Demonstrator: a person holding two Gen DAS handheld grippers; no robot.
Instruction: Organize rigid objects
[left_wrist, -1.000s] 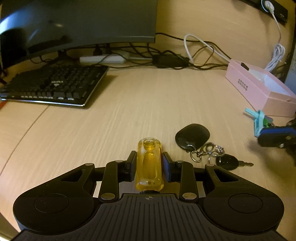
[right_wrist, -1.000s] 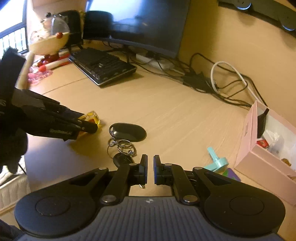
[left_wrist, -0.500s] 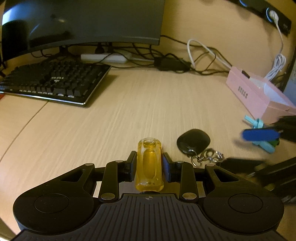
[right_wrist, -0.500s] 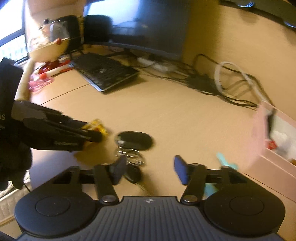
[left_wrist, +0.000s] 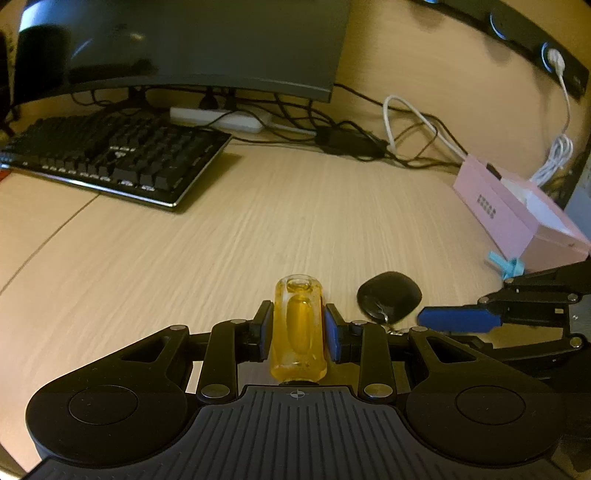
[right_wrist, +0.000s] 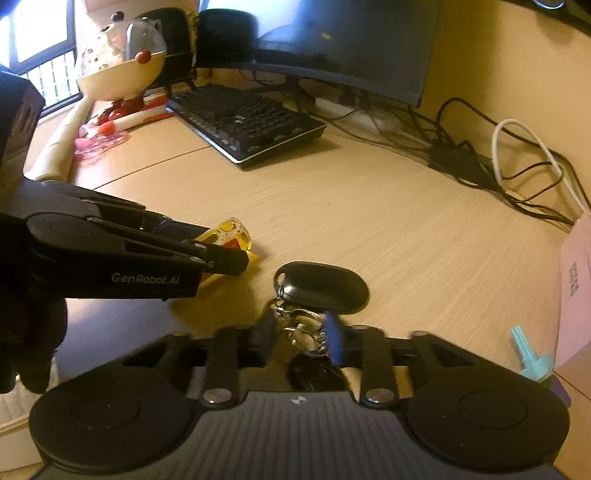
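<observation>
Right gripper (right_wrist: 301, 338), one keyring (right_wrist: 304, 332)

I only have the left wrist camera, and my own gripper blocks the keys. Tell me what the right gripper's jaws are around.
Observer: The key rings sit between the right gripper's jaws, which have just been closing. Blur hides whether the pads press on them.
Operator: Say what lies under the gripper.
Observer: A black key head, on the desk nearer the camera than the rings.
Operator: Check left of the keyboard.
Observer: A round-domed toy stands there.
</observation>
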